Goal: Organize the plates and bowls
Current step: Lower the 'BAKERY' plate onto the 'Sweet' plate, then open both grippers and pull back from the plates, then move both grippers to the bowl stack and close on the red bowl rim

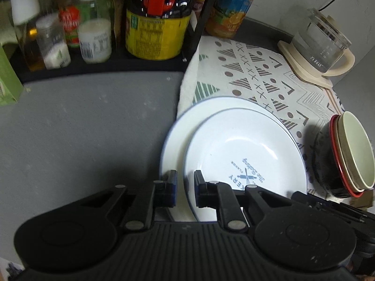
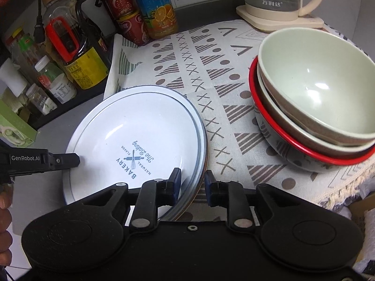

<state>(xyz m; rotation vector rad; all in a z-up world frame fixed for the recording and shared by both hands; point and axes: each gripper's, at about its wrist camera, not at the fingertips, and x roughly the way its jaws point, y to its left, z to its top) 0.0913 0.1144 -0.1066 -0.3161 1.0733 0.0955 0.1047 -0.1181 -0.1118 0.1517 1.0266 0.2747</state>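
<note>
White enamel, blue-rimmed: the upper plate lies on a larger plate, slid off-centre toward the bowls, both half on the patterned cloth and half on the grey counter. Nearest, the left gripper straddles the upper plate's near-left rim, jaws parted with a gap either side, gripping nothing. The right gripper brackets the plates' opposite edge, jaws likewise apart and not clamped. Just right of the plates stand the nested bowls, a pale green one tilted inside a red-rimmed one. Beyond the plates are the bottles and, farther right, the kettle. Risks, as I judge them: slick rims could slip from a shallow pinch, or one jaw could catch both plates; a sideways nudge could topple the tilted bowls; the cloth could bunch under dragged plates.
</note>
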